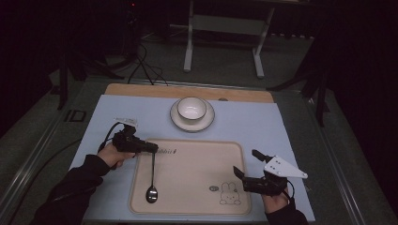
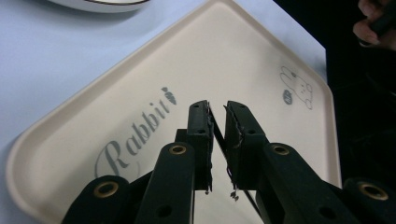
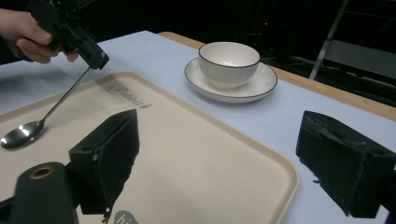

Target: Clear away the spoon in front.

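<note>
Two grippers work over the beige tray (image 1: 197,159). The left gripper (image 2: 217,122) has its fingers closed on the spoon (image 1: 152,180) handle, its bowl resting on the tray. The right gripper (image 3: 224,163) hovers spread wide, holding nothing; its view shows the striped bowl (image 3: 229,57) on a saucer (image 3: 261,84) beyond.
</note>
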`<state>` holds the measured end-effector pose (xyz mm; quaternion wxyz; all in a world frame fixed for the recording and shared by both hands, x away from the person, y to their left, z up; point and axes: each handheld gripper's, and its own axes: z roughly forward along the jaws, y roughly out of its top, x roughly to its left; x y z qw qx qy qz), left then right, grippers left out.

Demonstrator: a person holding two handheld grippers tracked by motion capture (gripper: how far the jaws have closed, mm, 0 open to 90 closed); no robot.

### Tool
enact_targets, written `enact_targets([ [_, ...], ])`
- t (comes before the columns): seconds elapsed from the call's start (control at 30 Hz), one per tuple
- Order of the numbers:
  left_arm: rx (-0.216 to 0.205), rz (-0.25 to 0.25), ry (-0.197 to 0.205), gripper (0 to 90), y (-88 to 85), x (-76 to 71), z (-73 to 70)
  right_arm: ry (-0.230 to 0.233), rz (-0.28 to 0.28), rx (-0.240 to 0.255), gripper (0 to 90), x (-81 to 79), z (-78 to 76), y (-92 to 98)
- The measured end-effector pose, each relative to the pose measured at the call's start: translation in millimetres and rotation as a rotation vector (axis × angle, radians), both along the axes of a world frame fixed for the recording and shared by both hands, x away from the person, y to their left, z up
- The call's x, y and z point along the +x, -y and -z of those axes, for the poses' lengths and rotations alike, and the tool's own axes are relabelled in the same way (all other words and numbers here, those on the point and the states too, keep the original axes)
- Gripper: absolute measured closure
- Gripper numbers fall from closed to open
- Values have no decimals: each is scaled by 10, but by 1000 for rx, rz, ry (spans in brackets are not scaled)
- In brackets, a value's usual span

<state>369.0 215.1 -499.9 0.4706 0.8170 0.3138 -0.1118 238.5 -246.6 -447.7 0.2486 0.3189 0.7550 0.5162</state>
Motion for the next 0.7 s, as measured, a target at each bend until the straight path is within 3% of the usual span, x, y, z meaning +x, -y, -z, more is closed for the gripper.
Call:
enact_targets([
  [0.33,4,-53,-24,789,12,50,199,-5,-8,-5,133,2,5,-6],
  [0.5,35,-78,-38,768,16,78,299,-17,-22,-11,134,9,16,-20],
  [0.7,72,-130,-7,725,44,74,361,-27,-33,-15,134,15,24,-34],
])
